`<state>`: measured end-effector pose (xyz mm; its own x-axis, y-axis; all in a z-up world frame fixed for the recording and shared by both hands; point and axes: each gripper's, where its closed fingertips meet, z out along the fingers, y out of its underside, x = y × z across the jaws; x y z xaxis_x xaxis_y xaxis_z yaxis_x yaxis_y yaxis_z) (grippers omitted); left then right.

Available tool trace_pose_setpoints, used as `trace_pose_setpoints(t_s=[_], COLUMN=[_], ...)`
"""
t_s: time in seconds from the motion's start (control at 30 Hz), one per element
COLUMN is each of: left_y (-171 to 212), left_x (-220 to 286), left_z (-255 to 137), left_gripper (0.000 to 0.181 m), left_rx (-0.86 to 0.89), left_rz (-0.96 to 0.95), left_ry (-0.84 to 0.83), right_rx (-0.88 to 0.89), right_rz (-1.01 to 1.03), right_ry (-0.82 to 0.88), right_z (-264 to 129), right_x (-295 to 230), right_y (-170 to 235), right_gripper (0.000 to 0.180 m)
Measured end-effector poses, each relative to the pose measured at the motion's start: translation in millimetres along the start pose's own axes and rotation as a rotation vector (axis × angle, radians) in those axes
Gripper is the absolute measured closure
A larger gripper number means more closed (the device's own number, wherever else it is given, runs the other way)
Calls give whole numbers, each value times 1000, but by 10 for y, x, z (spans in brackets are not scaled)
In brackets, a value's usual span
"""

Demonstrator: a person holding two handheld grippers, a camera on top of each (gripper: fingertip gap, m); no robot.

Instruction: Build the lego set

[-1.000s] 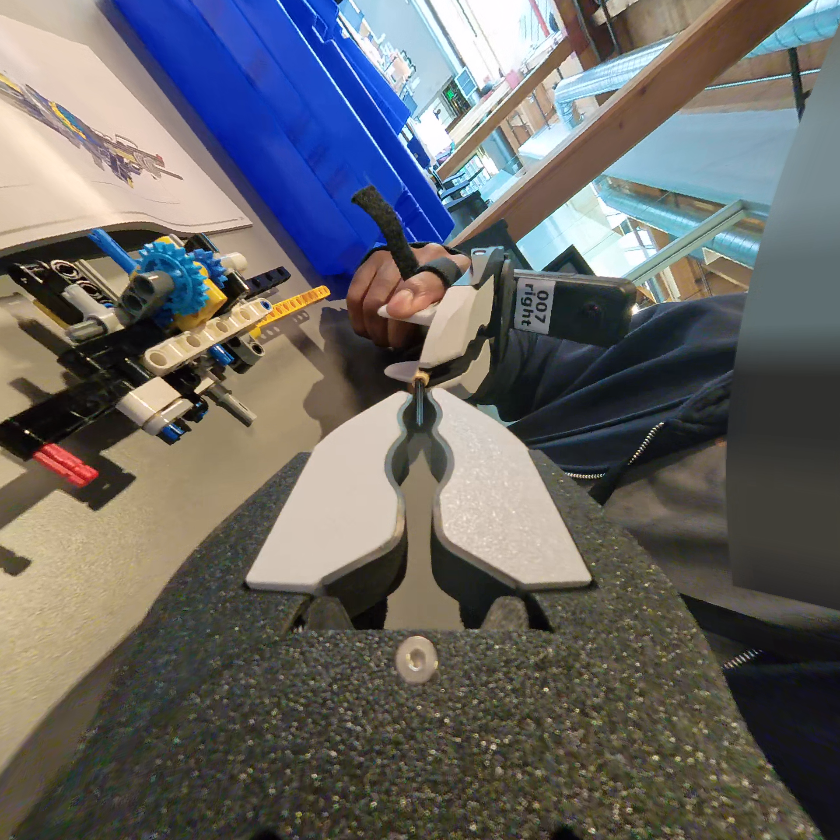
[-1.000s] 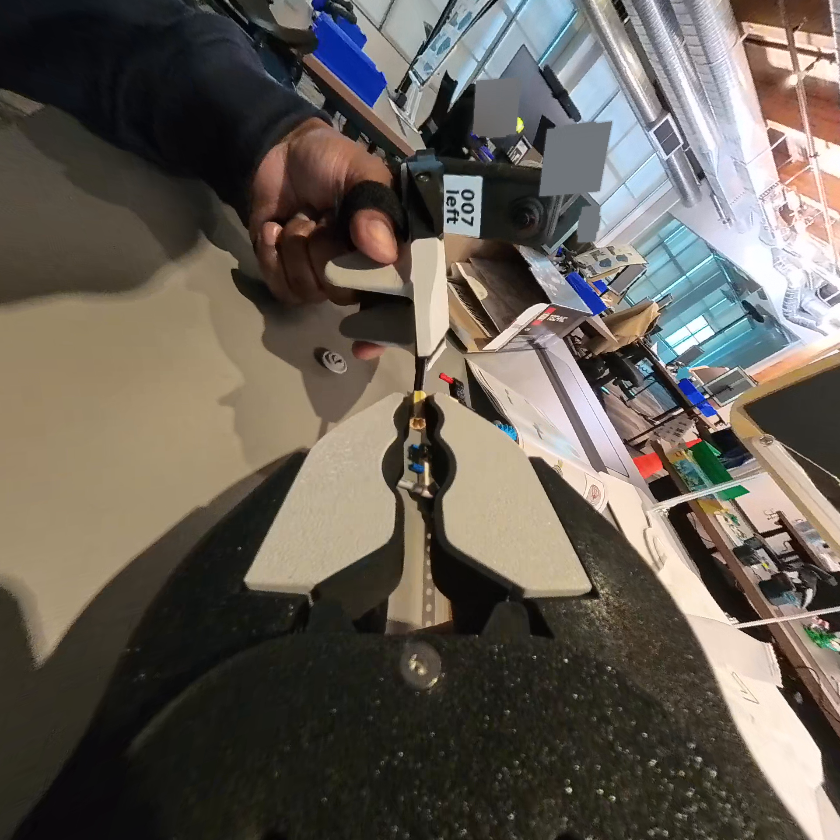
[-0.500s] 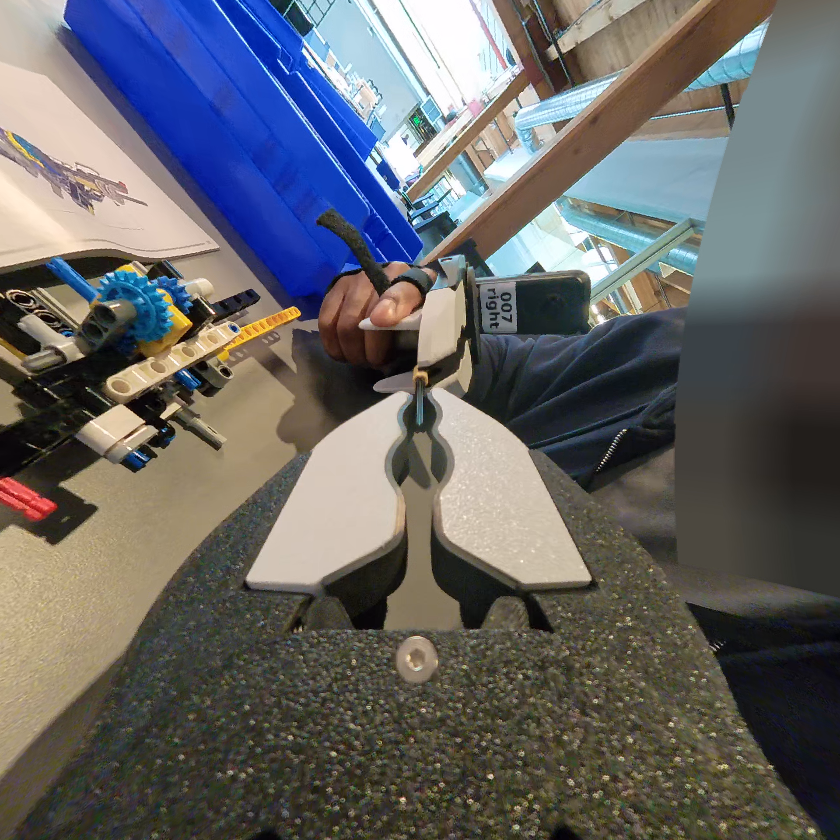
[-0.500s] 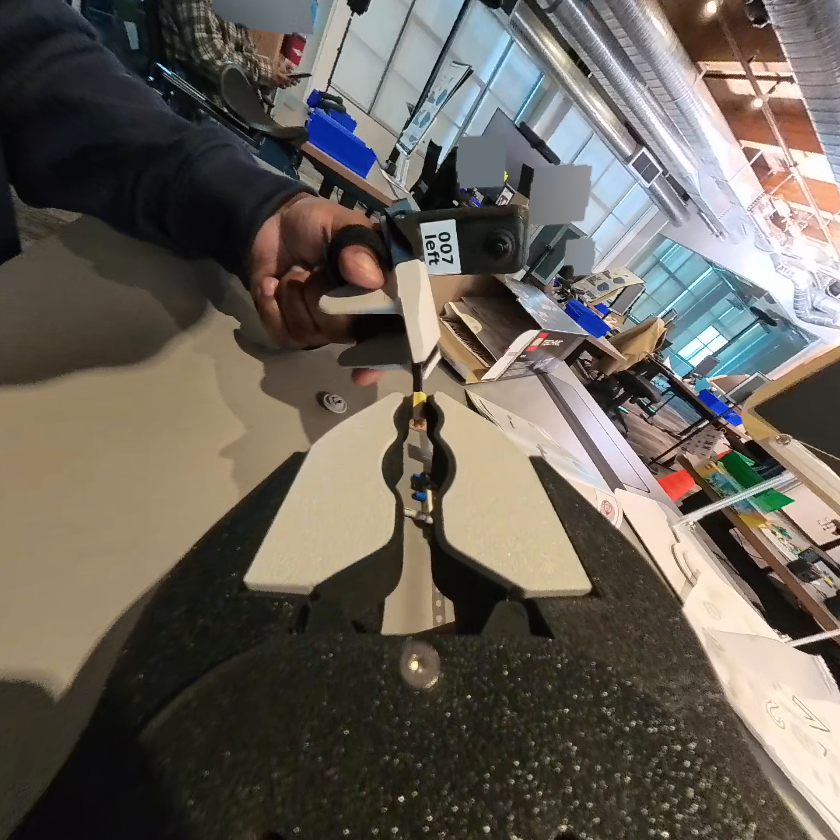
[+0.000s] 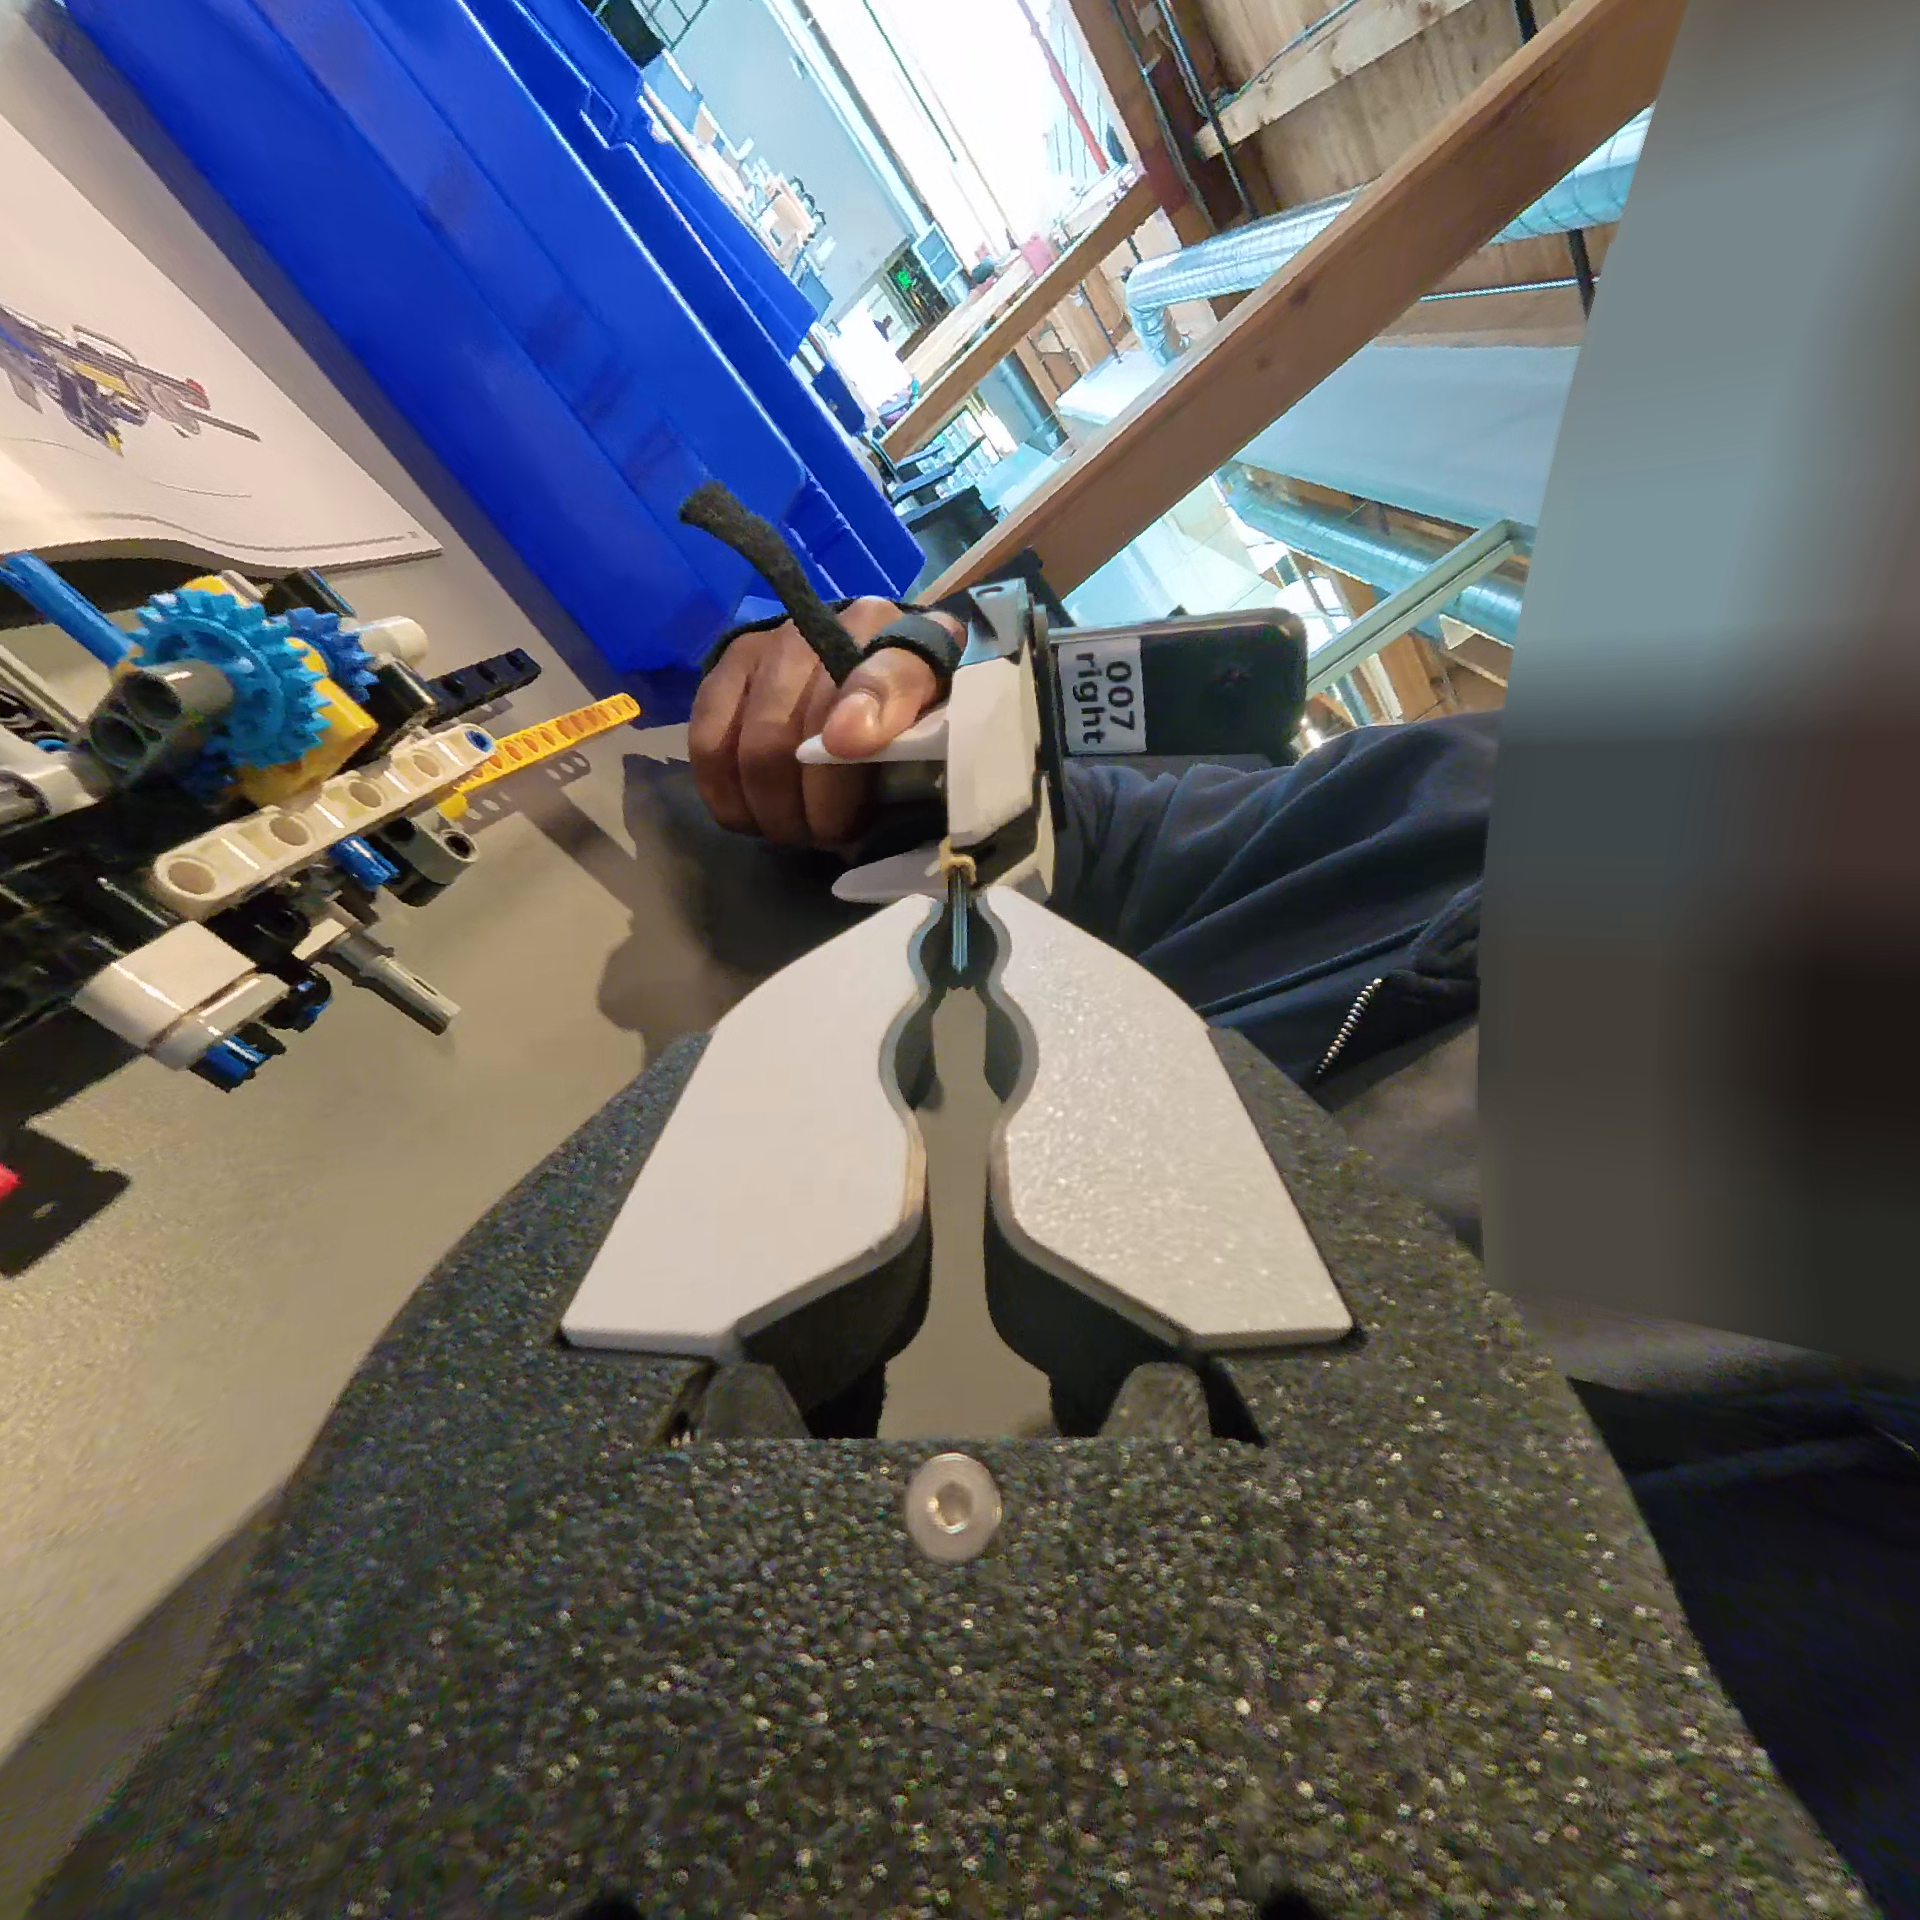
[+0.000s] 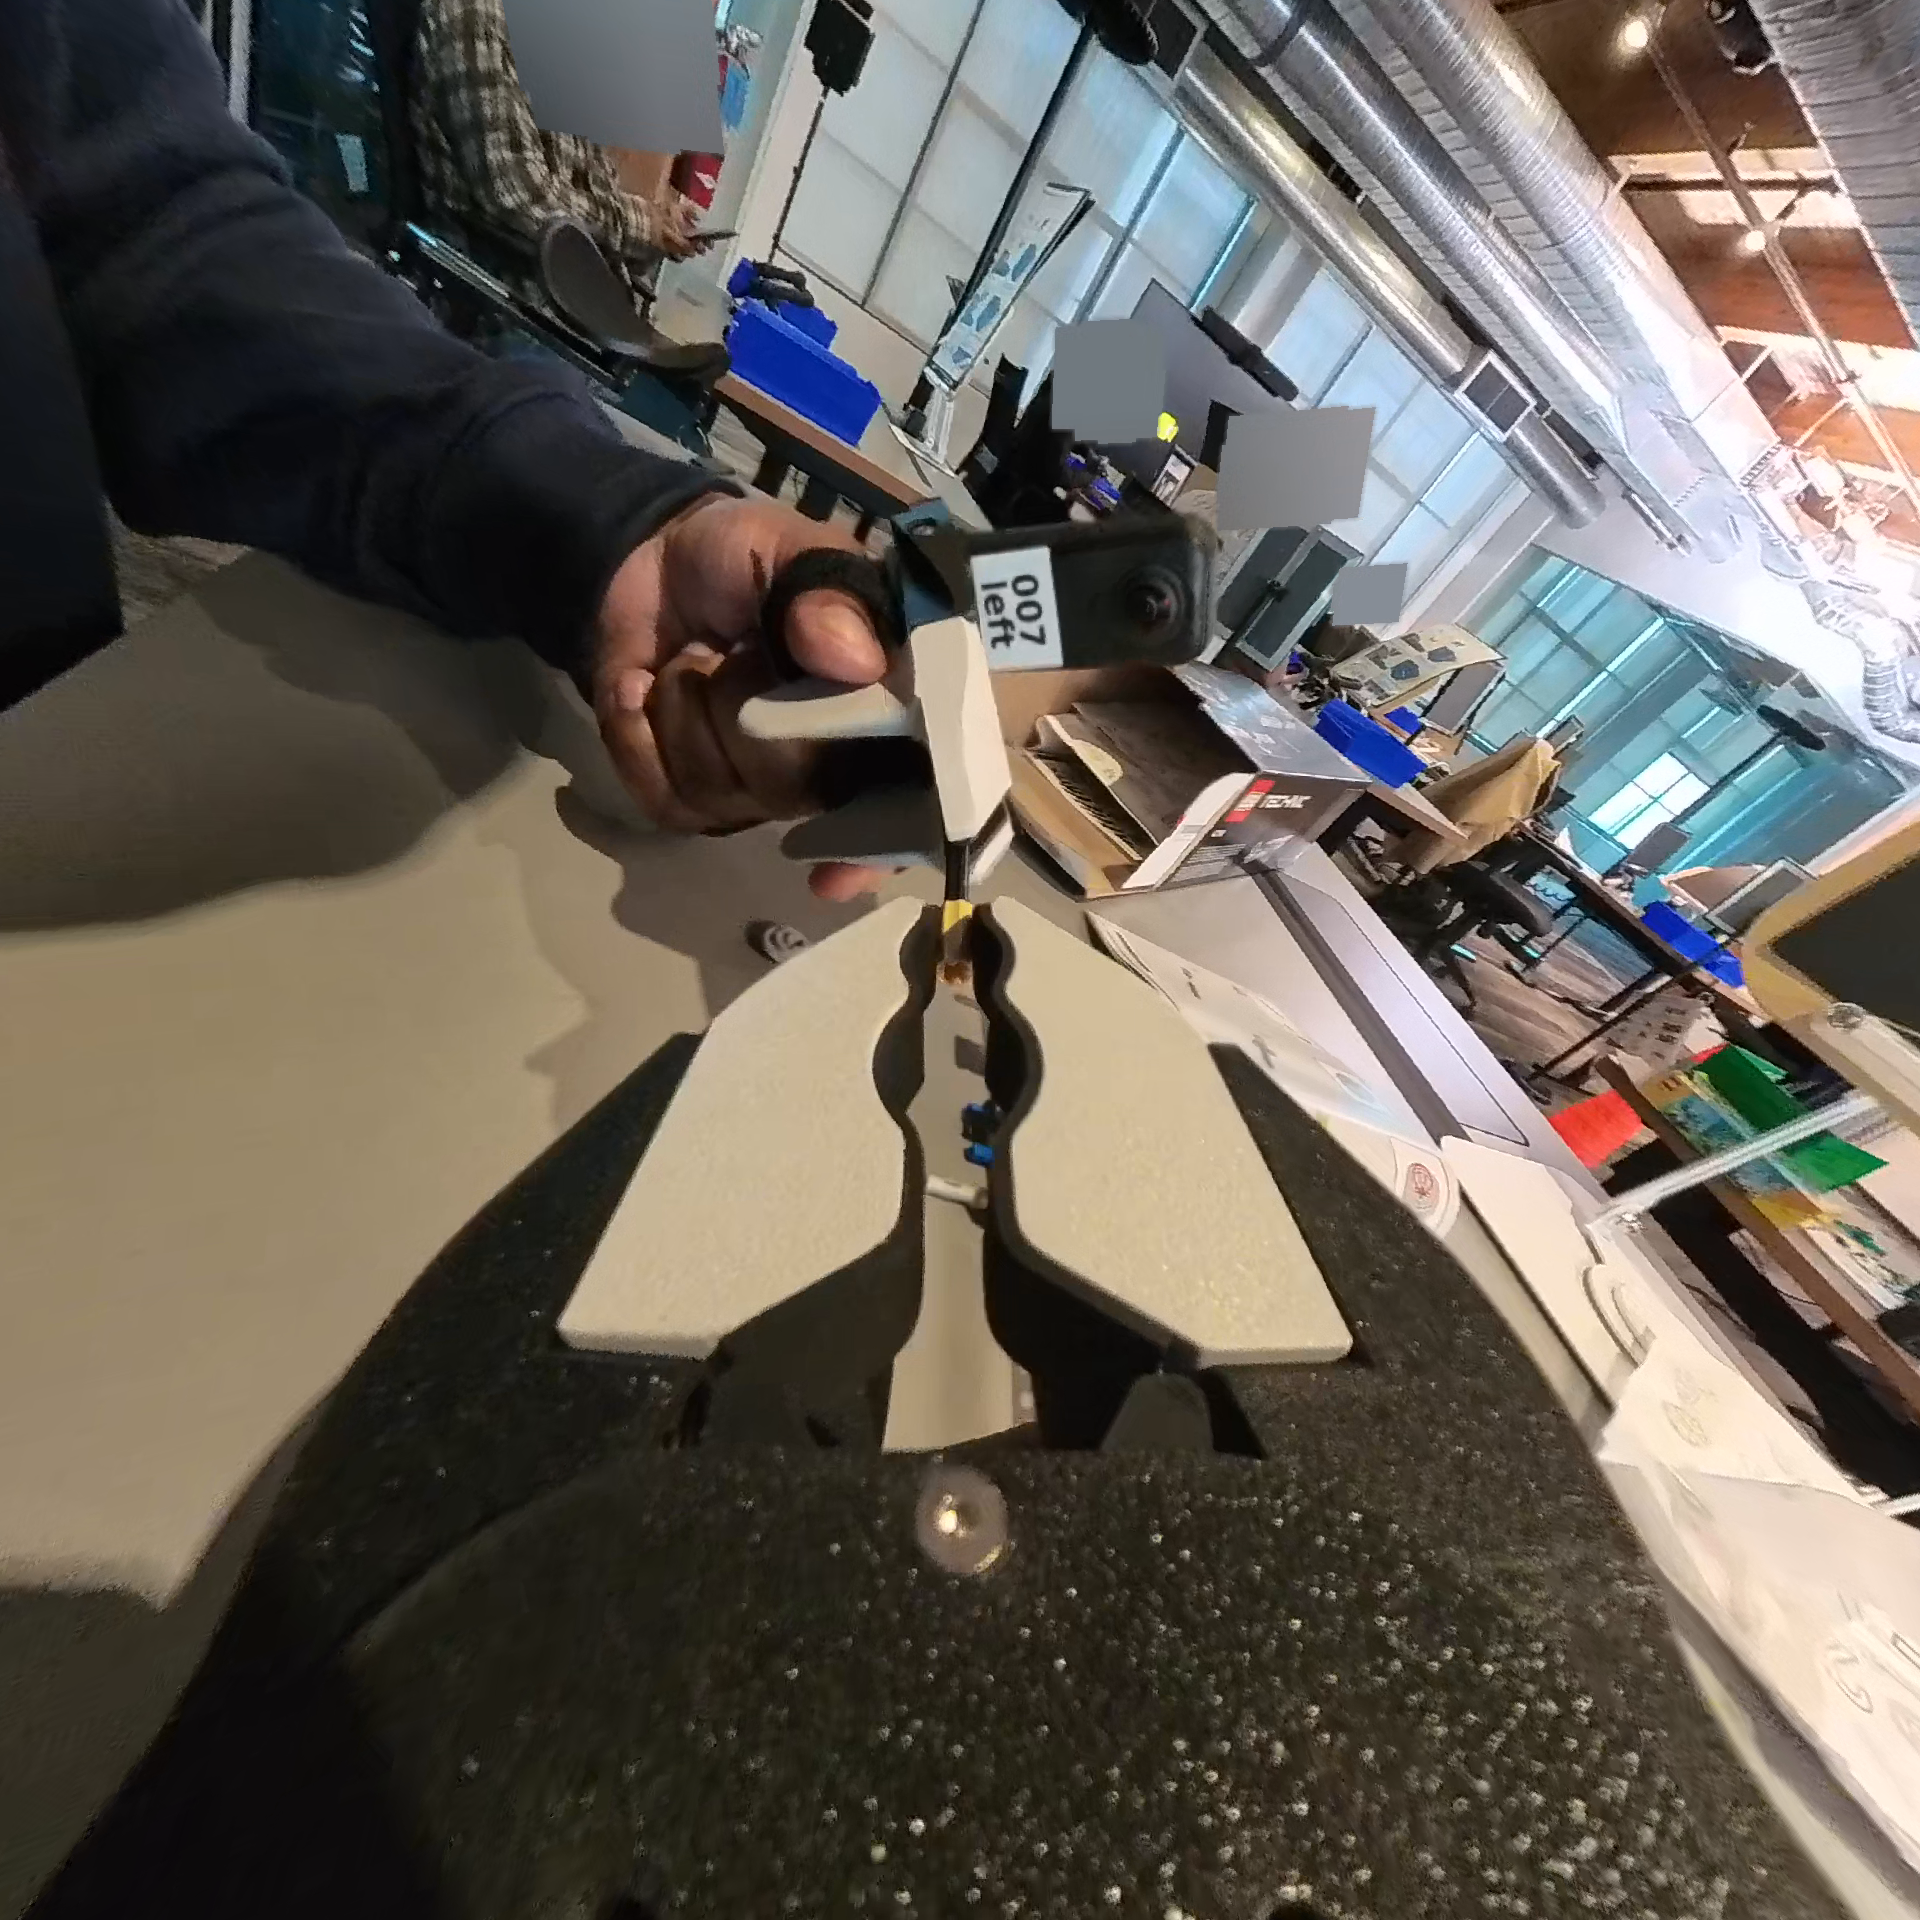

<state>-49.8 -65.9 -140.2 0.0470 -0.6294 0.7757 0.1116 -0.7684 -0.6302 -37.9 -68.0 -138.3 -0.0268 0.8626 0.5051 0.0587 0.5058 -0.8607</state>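
Observation:
My left gripper point(image 5: 956, 916) is shut on a thin black axle point(image 5: 960, 914) at its tips. My right gripper point(image 6: 956, 920) faces it tip to tip and is shut on a small tan and yellow piece point(image 6: 956, 935) that sits on the axle's end. In the left wrist view the right gripper point(image 5: 966, 868) shows edge on, with the tan piece point(image 5: 957, 860) at its tips. In the right wrist view the left gripper point(image 6: 971, 847) shows edge on above the axle point(image 6: 958, 878). The part-built model point(image 5: 239, 821), with blue gears and a white beam, lies on the grey table at the left.
Blue bins point(image 5: 499, 312) stand behind the model. An instruction booklet point(image 5: 156, 447) lies at the far left, and a yellow beam point(image 5: 561, 732) sticks out of the model. A small grey piece point(image 6: 777, 938) lies on the table. An open cardboard box point(image 6: 1226, 821) and more booklets point(image 6: 1247, 1039) are to the right.
Both grippers stay tip to tip on the axle. The joined pair has tilted and shifted slightly, so the table and background have slid in both views.

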Motion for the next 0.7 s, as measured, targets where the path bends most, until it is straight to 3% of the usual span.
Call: trace_pose_setpoints(t_s=[0.7], left_y=[0], left_x=[-66], left_z=[28], left_gripper=[178], left_rx=[1], left_rz=[36], left_ry=[-68], right_rx=[-18], right_rz=[72], right_ry=[-15], right_z=[79], right_x=[19], right_y=[39], right_gripper=[176])
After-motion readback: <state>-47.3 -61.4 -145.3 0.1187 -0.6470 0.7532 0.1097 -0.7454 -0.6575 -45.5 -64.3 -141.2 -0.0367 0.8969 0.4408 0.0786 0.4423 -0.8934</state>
